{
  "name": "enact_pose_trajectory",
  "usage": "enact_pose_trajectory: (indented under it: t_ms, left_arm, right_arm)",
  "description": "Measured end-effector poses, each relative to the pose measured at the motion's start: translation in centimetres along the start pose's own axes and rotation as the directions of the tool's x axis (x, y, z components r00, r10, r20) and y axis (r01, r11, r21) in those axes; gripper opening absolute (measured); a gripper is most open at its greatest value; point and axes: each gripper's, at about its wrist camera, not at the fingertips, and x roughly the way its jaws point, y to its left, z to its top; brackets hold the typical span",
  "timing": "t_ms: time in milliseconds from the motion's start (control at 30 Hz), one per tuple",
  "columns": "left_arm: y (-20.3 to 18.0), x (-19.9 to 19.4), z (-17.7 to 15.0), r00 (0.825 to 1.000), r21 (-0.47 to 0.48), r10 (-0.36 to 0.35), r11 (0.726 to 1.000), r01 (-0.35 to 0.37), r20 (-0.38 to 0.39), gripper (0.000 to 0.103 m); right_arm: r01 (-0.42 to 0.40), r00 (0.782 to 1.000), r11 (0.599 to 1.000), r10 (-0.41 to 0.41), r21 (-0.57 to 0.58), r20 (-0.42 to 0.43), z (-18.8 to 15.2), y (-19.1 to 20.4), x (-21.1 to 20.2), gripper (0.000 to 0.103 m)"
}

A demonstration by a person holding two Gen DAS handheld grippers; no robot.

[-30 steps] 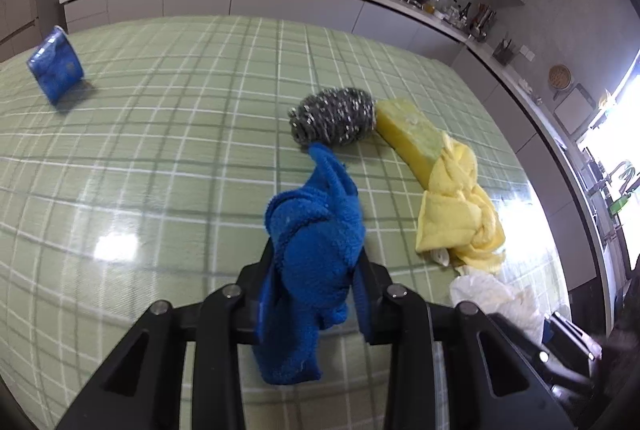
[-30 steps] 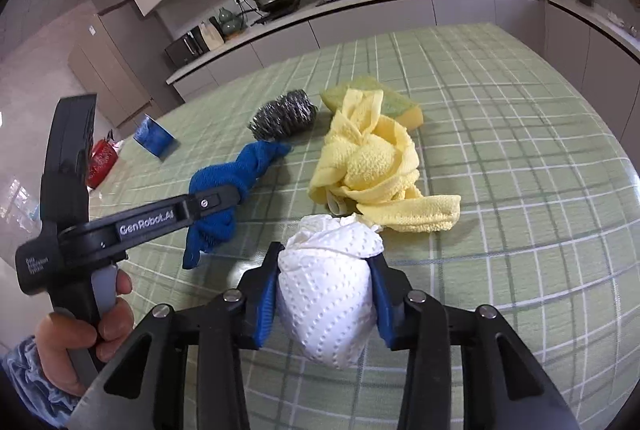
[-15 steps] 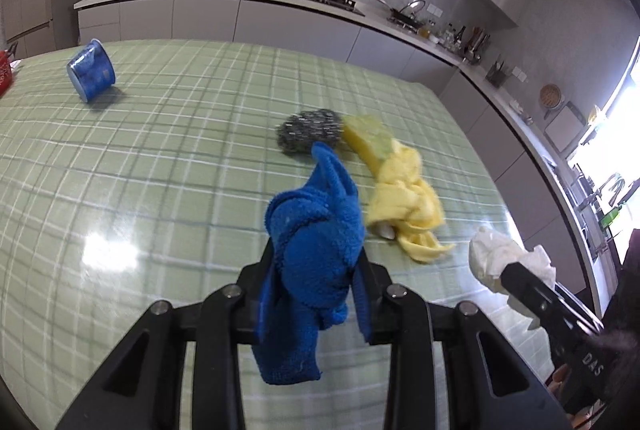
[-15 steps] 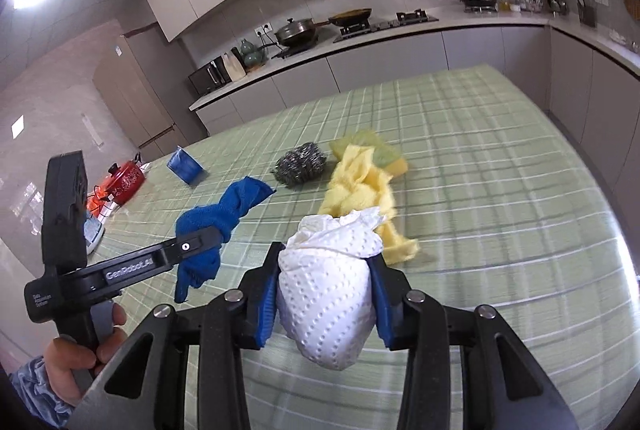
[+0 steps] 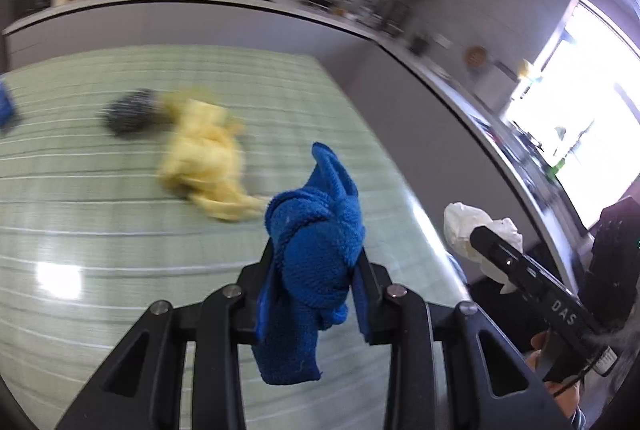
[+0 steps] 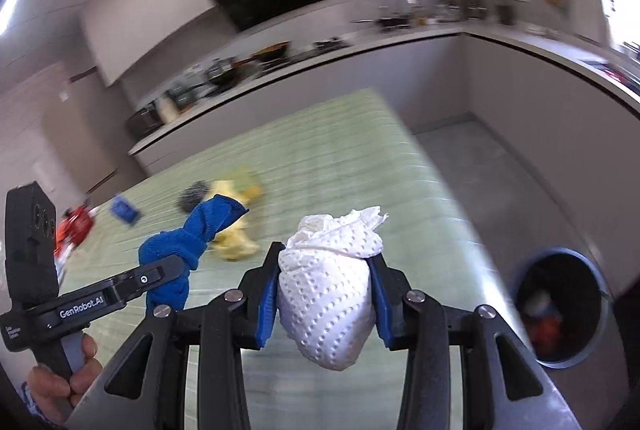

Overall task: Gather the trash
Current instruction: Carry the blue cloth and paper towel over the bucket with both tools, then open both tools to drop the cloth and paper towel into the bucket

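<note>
Left wrist view: your left hand-held gripper (image 5: pixel 316 270) pinches the blue cloth (image 5: pixel 316 254) above the green desk (image 5: pixel 100 230); yellow cloth (image 5: pixel 204 158) and steel scourer (image 5: pixel 130 110) lie on it, blurred.

Right wrist view: your right hand-held gripper (image 6: pixel 324 290) clamps the white paper wad (image 6: pixel 328 290); a bin (image 6: pixel 560 306) sits on the floor at right, beyond the desk edge.

Grey cabinets (image 6: pixel 520 78), bright window (image 5: pixel 580 102), green-checked table (image 6: pixel 320 166)

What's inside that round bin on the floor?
The bin already holds something white and something orange-red, too blurred to identify. Its dark wall hides the rest.
</note>
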Motion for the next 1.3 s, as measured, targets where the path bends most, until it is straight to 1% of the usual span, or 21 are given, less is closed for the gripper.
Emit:
enact_pose_trajectory:
  t_ms: [33, 133, 267, 333, 367, 467, 533, 567, 633, 733, 767, 867, 933, 1000, 1033, 1067, 1100, 1133, 1167, 1233, 1300]
  left_arm:
    - [-1.4, 0.8, -0.2, 1.0, 0.018, -0.025, 1.0, 0.025, -0.013, 0.034]
    - [-5.0, 2.3, -0.4, 0.997, 0.054, -0.062, 0.996, 0.064, -0.04, 0.034]
    - [-11.7, 5.5, -1.2, 0.991, 0.118, -0.102, 0.987, 0.113, -0.091, 0.034]
    - [-15.3, 7.7, -1.8, 0.987, 0.144, -0.11, 0.982, 0.126, -0.114, 0.034]
    - [-16.6, 8.4, -1.9, 0.986, 0.147, -0.115, 0.98, 0.133, -0.122, 0.034]
    - [-21.9, 12.5, -3.0, 0.976, 0.128, -0.13, 0.98, 0.154, -0.176, 0.034]
    - [-25.3, 16.1, -3.9, 0.969, 0.12, -0.114, 0.982, 0.143, -0.22, 0.034]
    - [-26.3, 17.0, -4.4, 0.967, 0.122, -0.103, 0.983, 0.134, -0.232, 0.034]
    - [-28.3, 20.3, -5.4, 0.96, 0.104, -0.072, 0.989, 0.104, -0.272, 0.034]
    - [-29.9, 24.2, -6.5, 0.949, 0.088, -0.019, 0.995, 0.049, -0.314, 0.034]
    - [-30.3, 25.2, -6.9, 0.944, 0.084, -0.001, 0.996, 0.03, -0.329, 0.034]
    - [-30.7, 27.4, -8.1, 0.937, 0.081, 0.044, 0.997, -0.017, -0.346, 0.036]
    - [-30.6, 28.9, -8.4, 0.931, 0.06, 0.052, 0.998, -0.033, -0.362, 0.038]
    - [-30.7, 29.5, -8.8, 0.924, 0.055, 0.082, 0.996, -0.066, -0.374, 0.044]
    - [-30.5, 29.8, -8.9, 0.92, 0.043, 0.094, 0.996, -0.084, -0.38, 0.045]
    - [-30.2, 30.1, -8.9, 0.916, 0.019, 0.098, 0.995, -0.098, -0.39, 0.048]
    - [-30.0, 30.2, -8.8, 0.913, 0.003, 0.104, 0.994, -0.112, -0.394, 0.054]
    - [-30.1, 30.2, -8.7, 0.913, -0.005, 0.111, 0.992, -0.123, -0.392, 0.058]
    - [-30.2, 30.2, -8.5, 0.916, -0.012, 0.113, 0.992, -0.127, -0.385, 0.061]
    - [-30.4, 29.4, -7.8, 0.927, -0.019, 0.108, 0.992, -0.123, -0.359, 0.063]
    - [-30.8, 28.7, -7.2, 0.934, -0.009, 0.106, 0.993, -0.117, -0.342, 0.064]
  right_arm:
    - [0.033, 0.999, 0.999, -0.033, 0.008, 0.0, -0.1, -1.3, -0.8, 0.042]
    - [0.094, 0.995, 0.994, -0.095, 0.046, 0.009, -0.3, -5.3, -2.8, 0.042]
    - [0.145, 0.989, 0.985, -0.148, 0.098, 0.022, -0.5, -11.0, -4.9, 0.042]
    - [0.162, 0.986, 0.98, -0.165, 0.119, 0.014, -0.5, -15.1, -5.5, 0.042]
    - [0.166, 0.986, 0.979, -0.168, 0.121, 0.008, -0.6, -16.4, -5.6, 0.042]
    - [0.174, 0.985, 0.977, -0.172, 0.12, -0.033, -0.6, -22.0, -5.3, 0.042]
    - [0.173, 0.983, 0.978, -0.165, 0.119, -0.079, -0.7, -26.2, -4.3, 0.042]
    - [0.168, 0.983, 0.978, -0.156, 0.123, -0.097, -0.9, -27.4, -3.8, 0.042]
    - [0.157, 0.98, 0.98, -0.139, 0.122, -0.144, -1.4, -30.7, -2.5, 0.042]
    - [0.148, 0.974, 0.983, -0.127, 0.107, -0.189, -2.6, -33.3, -0.8, 0.042]
    - [0.139, 0.97, 0.984, -0.113, 0.108, -0.213, -3.1, -34.6, 0.1, 0.042]
    - [0.124, 0.963, 0.987, -0.095, 0.102, -0.25, -3.9, -36.4, 2.0, 0.042]
    - [0.104, 0.959, 0.989, -0.073, 0.102, -0.273, -4.4, -37.5, 3.3, 0.042]
    - [0.093, 0.953, 0.99, -0.059, 0.104, -0.296, -4.7, -38.4, 4.4, 0.045]
    - [0.098, 0.949, 0.99, -0.061, 0.106, -0.309, -4.8, -38.8, 4.9, 0.046]
    - [0.105, 0.945, 0.988, -0.065, 0.11, -0.32, -4.8, -39.3, 5.4, 0.054]
    - [0.116, 0.942, 0.987, -0.073, 0.115, -0.327, -4.8, -39.8, 5.6, 0.058]
    - [0.12, 0.942, 0.985, -0.073, 0.125, -0.328, -4.8, -40.3, 5.7, 0.062]
    - [0.116, 0.943, 0.984, -0.067, 0.135, -0.325, -4.8, -40.9, 5.6, 0.064]
    - [0.116, 0.949, 0.984, -0.069, 0.137, -0.308, -4.6, -41.1, 5.1, 0.064]
    - [0.117, 0.956, 0.985, -0.078, 0.123, -0.284, -3.9, -40.7, 4.4, 0.064]
